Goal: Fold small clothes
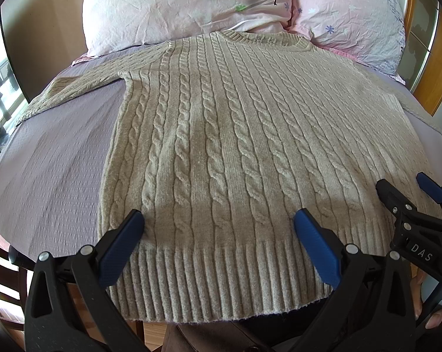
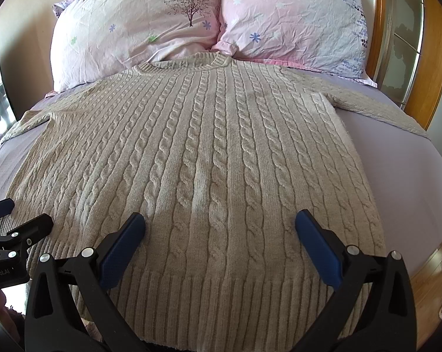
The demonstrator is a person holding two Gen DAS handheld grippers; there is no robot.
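Flat on the bed [image 2: 397, 158] lies a beige cable-knit sweater [image 1: 221, 146], front up, collar toward two pink pillows [image 2: 138, 29], sleeves spread to either side. Over its ribbed hem [image 2: 221, 302] hover the left gripper [image 1: 219, 220] and right gripper [image 2: 220, 220], fingers spread wide, holding nothing.
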